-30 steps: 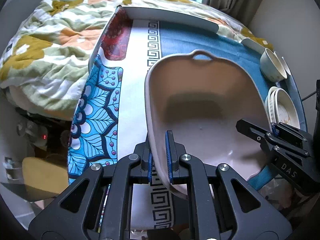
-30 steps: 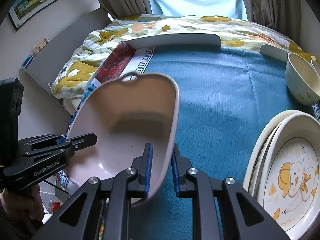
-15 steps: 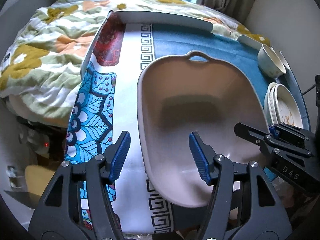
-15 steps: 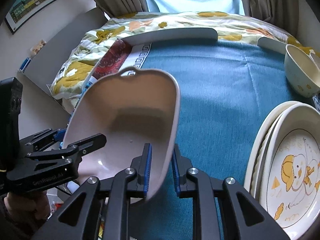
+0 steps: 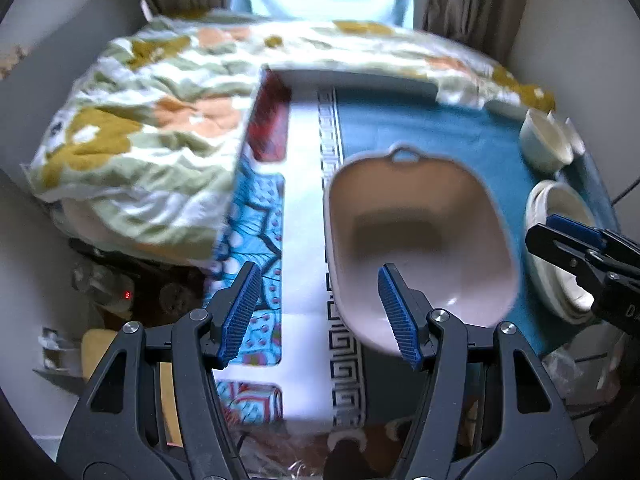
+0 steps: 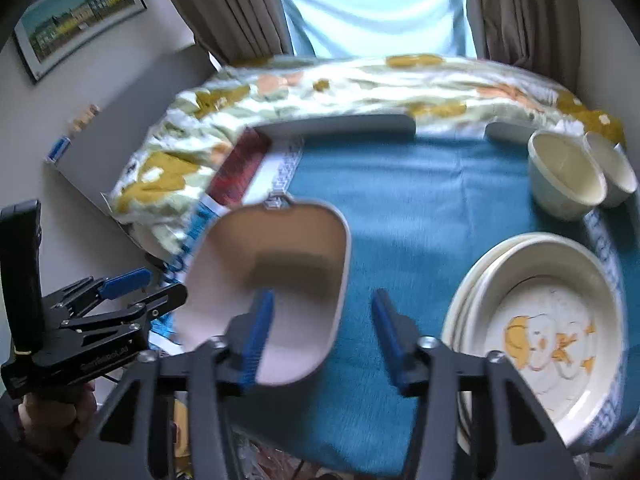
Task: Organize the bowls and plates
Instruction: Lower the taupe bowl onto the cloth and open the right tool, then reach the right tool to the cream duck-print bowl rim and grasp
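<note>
A pale pink oval dish with a small loop handle lies on the table, partly on the blue cloth. My left gripper hovers open above the dish's left rim, pads clear of it. My right gripper hangs over the dish's right rim. Its jaws are opening and the pads do not press on the rim. A stack of cream plates with a yellow cartoon print sits at the right. Two cream bowls stand behind it.
A patterned white, blue and red cloth covers the table's left side. A flowered quilt is heaped left of and behind the table. A grey padded bar runs along the far edge. A hand holds the left gripper.
Both grippers were shut on the dish's rims. The left one let go first, then the right. Both have risen and the dish now rests on the table.
</note>
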`<state>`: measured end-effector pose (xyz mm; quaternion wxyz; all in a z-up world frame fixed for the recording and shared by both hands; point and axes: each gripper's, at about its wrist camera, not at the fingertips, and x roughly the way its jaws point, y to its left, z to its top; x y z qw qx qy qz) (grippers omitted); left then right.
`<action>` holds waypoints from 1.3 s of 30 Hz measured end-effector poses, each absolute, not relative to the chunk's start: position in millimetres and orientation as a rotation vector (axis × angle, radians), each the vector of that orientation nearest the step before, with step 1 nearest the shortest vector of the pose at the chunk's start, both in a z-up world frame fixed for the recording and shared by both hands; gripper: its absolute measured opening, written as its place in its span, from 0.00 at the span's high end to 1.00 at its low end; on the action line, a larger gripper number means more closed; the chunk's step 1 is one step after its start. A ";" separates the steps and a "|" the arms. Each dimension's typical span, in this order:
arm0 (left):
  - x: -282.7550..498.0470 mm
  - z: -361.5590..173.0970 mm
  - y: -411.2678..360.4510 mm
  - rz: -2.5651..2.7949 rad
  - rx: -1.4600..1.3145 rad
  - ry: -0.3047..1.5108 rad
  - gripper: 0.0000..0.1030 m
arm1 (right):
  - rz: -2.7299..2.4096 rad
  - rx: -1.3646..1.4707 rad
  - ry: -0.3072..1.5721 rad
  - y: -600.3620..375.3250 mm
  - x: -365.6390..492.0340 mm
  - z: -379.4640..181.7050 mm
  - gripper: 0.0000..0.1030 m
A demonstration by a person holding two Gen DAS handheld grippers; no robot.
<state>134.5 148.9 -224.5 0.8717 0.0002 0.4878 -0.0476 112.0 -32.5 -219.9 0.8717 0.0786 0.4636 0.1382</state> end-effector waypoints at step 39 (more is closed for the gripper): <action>306.4 -247.0 -181.7 -0.312 -0.117 1.158 0.49 | 0.234 0.298 1.125 -328.6 232.9 -246.2 0.47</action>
